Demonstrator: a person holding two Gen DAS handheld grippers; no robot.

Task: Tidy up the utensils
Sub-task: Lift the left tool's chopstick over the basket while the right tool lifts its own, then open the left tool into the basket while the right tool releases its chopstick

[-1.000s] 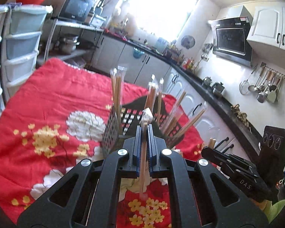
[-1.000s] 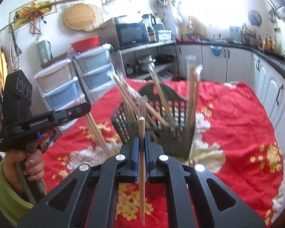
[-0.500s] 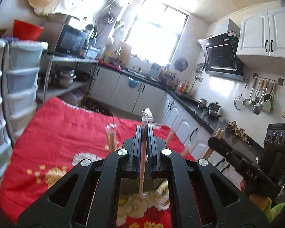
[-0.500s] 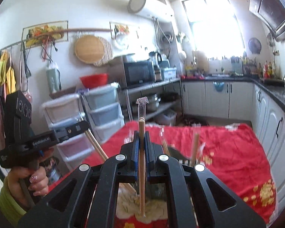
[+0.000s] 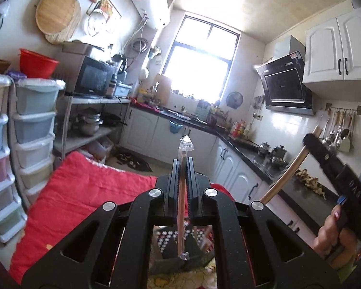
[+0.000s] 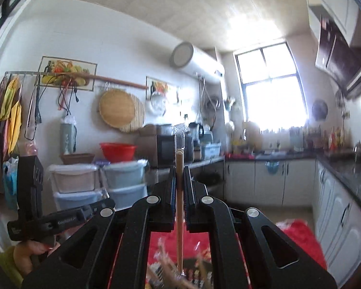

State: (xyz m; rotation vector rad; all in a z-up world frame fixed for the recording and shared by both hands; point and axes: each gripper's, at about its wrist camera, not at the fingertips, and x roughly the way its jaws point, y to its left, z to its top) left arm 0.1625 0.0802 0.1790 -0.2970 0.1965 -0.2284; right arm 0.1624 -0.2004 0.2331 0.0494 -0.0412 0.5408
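Note:
My left gripper [image 5: 183, 166] is shut on a pair of wooden chopsticks in a clear plastic sleeve [image 5: 181, 207], which stands upright between its fingers. Its lower end hangs over the black mesh basket [image 5: 168, 248], seen through the gap in the gripper's frame. My right gripper [image 6: 179, 171] is shut on another sleeved pair of chopsticks [image 6: 179, 212], also upright above the blurred basket [image 6: 197, 279]. In the left wrist view the right gripper [image 5: 311, 142] is raised at the right with its chopsticks [image 5: 286, 175] slanting down. The left gripper [image 6: 106, 204] appears low left in the right wrist view.
A red flowered cloth [image 5: 84, 187] covers the table under the basket. Stacked plastic drawers [image 5: 33, 125] stand at the left, with a shelf and microwave [image 5: 93, 77] behind. White cabinets under a dark counter [image 5: 240, 173] run along the right. A person's hand [image 5: 329, 231] holds the right gripper.
Both grippers have risen with their chopsticks and tipped up toward level. The basket and red cloth have slid to the bottom of both views; walls and ceiling now fill them.

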